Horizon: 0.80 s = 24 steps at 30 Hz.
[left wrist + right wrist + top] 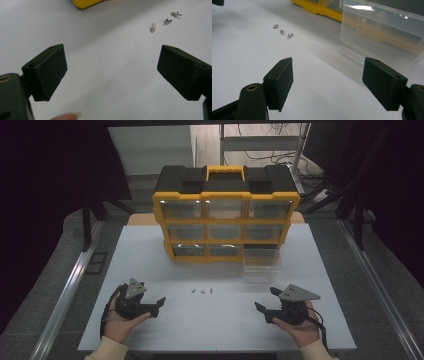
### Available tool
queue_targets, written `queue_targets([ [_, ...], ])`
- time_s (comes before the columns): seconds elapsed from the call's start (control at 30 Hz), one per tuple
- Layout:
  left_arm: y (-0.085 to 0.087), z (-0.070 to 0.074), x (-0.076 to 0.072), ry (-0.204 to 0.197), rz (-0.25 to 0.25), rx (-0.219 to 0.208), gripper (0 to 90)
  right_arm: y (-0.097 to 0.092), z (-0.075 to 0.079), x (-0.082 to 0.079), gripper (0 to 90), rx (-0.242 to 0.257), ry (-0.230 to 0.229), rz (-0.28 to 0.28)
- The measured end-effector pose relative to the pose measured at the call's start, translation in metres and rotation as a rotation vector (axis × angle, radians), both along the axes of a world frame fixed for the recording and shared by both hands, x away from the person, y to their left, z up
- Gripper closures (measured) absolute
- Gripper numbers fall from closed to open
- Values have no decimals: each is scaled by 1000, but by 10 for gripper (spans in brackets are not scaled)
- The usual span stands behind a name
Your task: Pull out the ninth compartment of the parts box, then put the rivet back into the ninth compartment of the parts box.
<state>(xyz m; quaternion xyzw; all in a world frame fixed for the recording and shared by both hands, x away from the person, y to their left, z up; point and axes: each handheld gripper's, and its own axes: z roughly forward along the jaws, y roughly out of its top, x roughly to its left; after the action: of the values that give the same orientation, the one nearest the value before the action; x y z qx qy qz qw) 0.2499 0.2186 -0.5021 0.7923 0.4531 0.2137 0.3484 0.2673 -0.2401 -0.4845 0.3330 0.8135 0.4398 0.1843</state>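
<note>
A white desk fills the middle of the high view, with a yellow-and-black drawer organizer at upper centre and a clear drawer pulled out just below its lower right corner. Three small screws lie in a row at centre, between my left gripper at lower left and my right gripper at lower right, well apart from both. In the left gripper view my jaws stand spread over bare desk, the screws at upper right. In the right gripper view my jaws are spread too, pinching nothing; the screws sit upper left, the clear drawer upper right.
</note>
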Motion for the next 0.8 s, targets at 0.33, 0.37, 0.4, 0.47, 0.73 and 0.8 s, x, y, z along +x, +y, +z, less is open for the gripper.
queue_targets([
  [0.33,0,0,1,1,-10,4,94,-6,-4,3,247,-23,27,-25],
  [0.37,0,0,1,0,-10,4,93,-5,-5,3,247,-26,27,-23],
  [0.4,0,0,1,0,-10,4,93,-5,-5,3,246,-28,29,-21],
  [0.47,0,1,1,0,-10,2,93,-4,-5,4,247,-38,28,-19],
  [0.73,-4,6,-1,3,-32,-7,92,2,-2,6,252,-44,11,-20],
  [0.8,-5,7,0,2,-39,-3,92,3,-2,6,253,-44,11,-18],
])
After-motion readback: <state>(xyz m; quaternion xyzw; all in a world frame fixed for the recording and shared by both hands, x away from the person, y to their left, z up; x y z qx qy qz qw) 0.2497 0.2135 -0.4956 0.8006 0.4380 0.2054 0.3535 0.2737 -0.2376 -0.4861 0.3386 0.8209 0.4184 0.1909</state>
